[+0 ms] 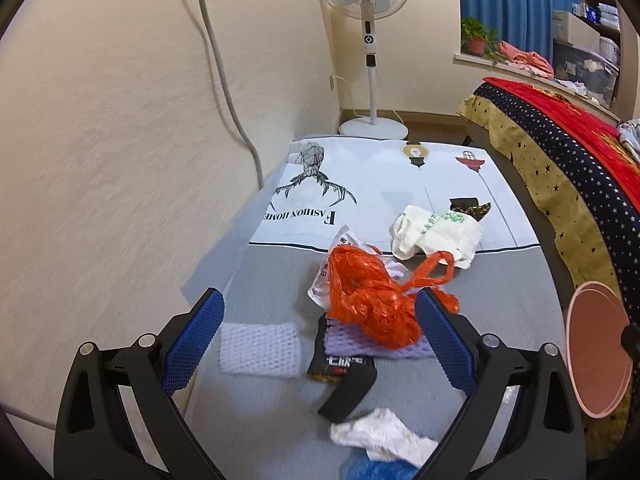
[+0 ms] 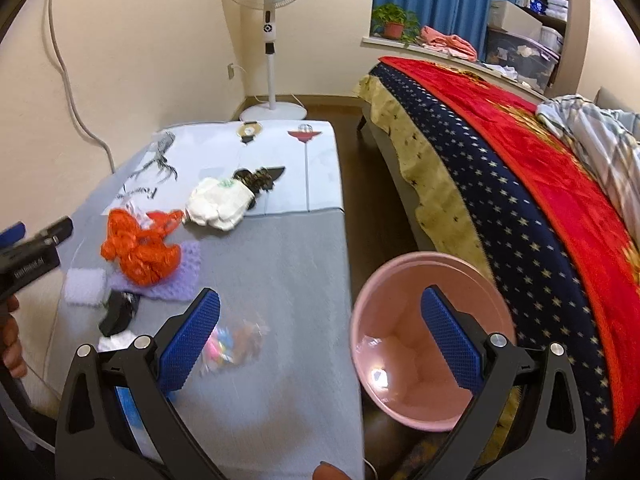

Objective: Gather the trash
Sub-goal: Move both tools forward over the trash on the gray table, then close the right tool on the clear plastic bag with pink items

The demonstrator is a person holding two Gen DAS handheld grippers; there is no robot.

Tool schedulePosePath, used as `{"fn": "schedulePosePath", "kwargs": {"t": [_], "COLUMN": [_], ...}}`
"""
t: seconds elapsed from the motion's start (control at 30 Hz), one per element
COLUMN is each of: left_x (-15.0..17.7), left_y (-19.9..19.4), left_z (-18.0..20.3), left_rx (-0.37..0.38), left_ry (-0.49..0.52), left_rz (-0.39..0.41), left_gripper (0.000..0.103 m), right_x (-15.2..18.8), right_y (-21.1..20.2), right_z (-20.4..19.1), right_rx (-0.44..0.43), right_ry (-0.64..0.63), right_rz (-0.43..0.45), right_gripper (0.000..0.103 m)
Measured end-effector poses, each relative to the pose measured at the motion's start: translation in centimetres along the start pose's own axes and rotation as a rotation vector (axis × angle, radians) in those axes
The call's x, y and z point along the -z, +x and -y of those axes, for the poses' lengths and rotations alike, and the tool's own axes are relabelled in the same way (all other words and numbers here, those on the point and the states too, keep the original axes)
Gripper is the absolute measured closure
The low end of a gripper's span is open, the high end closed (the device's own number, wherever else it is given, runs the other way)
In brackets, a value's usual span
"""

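Both the left tongs [image 1: 320, 320] and right tongs [image 2: 320, 328] gape wide and empty, so the crumpled orange plastic bag [image 1: 370, 304] on the grey counter [image 2: 280, 264] could snag neighbouring wrappers or miss the round pink plastic bin [image 2: 404, 300] beside it.

Left tool [image 1: 320, 336]: two black plastic arms with triangular cut-outs, each bearing two round silver screw heads; fingers [image 1: 192, 344] faced with blue, fine-gridded rubber pads. Right tool [image 2: 320, 340]: identical build, blue pads, silver screws. Left tool's black body, seen from the right wrist view, carries small white lettering, illegible.
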State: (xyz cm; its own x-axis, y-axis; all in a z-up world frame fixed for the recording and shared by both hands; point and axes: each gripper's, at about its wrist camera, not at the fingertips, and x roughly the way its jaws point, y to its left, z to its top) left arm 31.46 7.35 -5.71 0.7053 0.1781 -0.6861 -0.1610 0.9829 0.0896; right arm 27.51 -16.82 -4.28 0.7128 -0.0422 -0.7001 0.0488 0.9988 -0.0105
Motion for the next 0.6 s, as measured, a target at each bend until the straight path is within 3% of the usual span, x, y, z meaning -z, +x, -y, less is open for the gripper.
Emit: {"fn": "schedulePosePath", "kwargs": {"t": [0.1,0.2,0.4,0.6], "left_x": [-0.2,-0.2,-0.5,-0.7], "left_y": [1.8,2.7,4.2,5.0], "left_z": [-0.8,-1.3,-1.3,-1.4], "left_rx": [-0.005,-0.026,-0.015,0.011], "left_ry": [-0.021,-0.019,-0.045,-0.063], "left_rz": [0.012,0.045,0.069,0.066], "left_gripper": [0.010,0.010,0.010,0.010], "right_x": [-0.7,-0.9,0.4,3.6], "right_y": [1.3,3.5,8.1,9.6], "right_z": [-0.8,-2.4,-4.6,-4.9], "right_rx": [-0.034,-0.053,-0.090,-0.120], "right_ry": [0.008,-0.025,-0.051,-0.106], "right_rz": [0.109,0.138,0.072,0.042], "right_gripper": [0.005,0.005,0.005,0.005]}}
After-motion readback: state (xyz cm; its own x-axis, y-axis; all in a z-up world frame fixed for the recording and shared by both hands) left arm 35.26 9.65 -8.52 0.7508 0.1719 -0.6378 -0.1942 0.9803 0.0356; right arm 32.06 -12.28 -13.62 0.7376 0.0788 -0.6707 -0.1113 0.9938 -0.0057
